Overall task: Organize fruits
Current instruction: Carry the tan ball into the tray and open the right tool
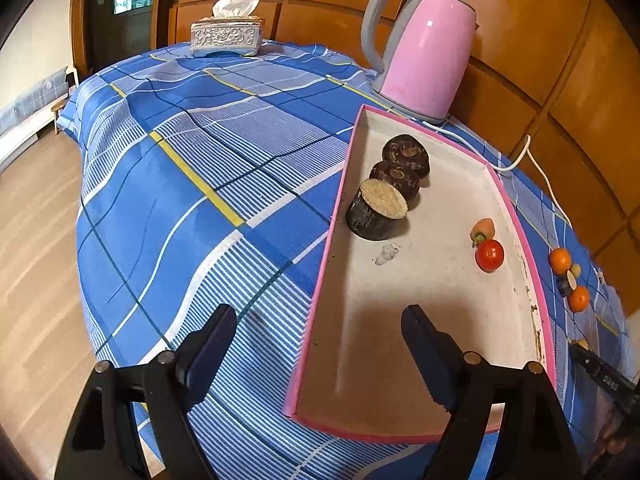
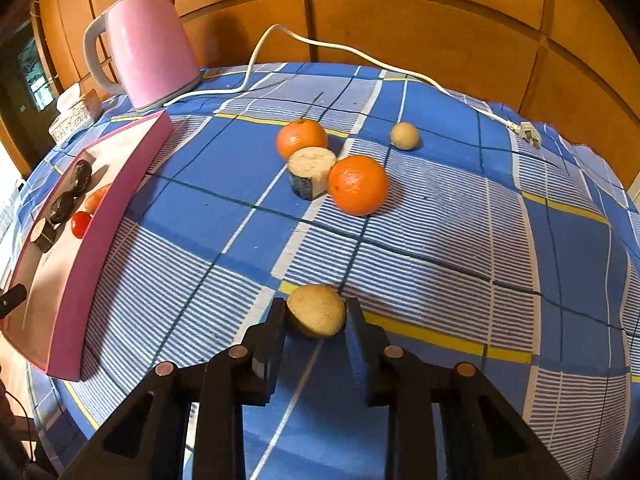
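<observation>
My right gripper [image 2: 316, 316] is shut on a round tan fruit [image 2: 317, 310], held just above the blue checked cloth. Ahead lie two oranges [image 2: 357, 185] [image 2: 302, 137], a cut dark-skinned piece [image 2: 312, 172] between them, and a small tan fruit [image 2: 404, 135]. A pink-rimmed tray [image 1: 420, 320] holds three dark cut pieces [image 1: 378, 210], a red tomato [image 1: 489, 255] and a small orange pepper [image 1: 483, 229]. My left gripper [image 1: 320, 344] is open and empty over the tray's near left edge.
A pink kettle [image 1: 424, 48] stands behind the tray, and its white cord [image 2: 360, 56] runs across the cloth to a plug [image 2: 526, 132]. A silver tissue box [image 1: 227, 34] sits at the far end. Wooden panels back the table. The floor drops off at left.
</observation>
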The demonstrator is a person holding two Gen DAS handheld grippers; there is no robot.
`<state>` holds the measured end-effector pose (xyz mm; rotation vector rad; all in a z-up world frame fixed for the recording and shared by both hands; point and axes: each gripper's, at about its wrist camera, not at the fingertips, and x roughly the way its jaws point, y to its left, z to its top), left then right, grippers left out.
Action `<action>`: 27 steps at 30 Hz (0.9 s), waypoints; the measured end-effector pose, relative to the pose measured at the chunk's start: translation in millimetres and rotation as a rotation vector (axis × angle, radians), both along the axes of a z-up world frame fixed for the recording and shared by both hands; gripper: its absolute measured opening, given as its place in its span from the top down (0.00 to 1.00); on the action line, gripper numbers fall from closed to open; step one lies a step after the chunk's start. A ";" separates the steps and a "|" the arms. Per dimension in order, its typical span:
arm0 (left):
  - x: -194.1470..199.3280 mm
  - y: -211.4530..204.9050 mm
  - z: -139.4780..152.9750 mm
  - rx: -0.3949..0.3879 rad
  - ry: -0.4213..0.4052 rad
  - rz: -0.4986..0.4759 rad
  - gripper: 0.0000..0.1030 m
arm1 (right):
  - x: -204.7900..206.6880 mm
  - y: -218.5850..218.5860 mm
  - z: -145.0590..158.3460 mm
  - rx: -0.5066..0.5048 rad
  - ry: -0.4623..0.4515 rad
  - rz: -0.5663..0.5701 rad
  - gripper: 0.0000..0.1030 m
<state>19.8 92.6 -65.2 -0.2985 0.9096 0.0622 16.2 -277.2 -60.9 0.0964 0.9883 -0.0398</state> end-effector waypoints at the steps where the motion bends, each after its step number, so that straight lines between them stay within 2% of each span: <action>1: -0.3 0.7 0.2 -0.002 -0.001 0.003 0.17 | 0.4 1.4 0.5 0.002 0.001 0.004 0.72; 8: -1.2 2.7 0.5 -0.006 -0.003 0.012 0.17 | 4.1 21.3 5.3 0.030 -0.008 0.075 0.72; 12: -1.8 3.3 0.3 -0.008 -0.002 0.013 0.17 | 8.8 42.0 17.5 0.045 -0.034 0.162 0.72; 19: -2.3 4.7 -0.5 -0.010 0.000 0.015 0.17 | 27.0 99.0 47.3 0.060 -0.090 0.374 0.72; 23: -2.7 5.6 -0.8 -0.011 0.000 0.015 0.17 | 41.4 138.0 50.2 0.056 -0.084 0.476 0.72; 27: -3.6 8.3 -1.2 -0.010 0.002 0.017 0.17 | 55.4 163.4 44.1 0.040 -0.061 0.517 0.71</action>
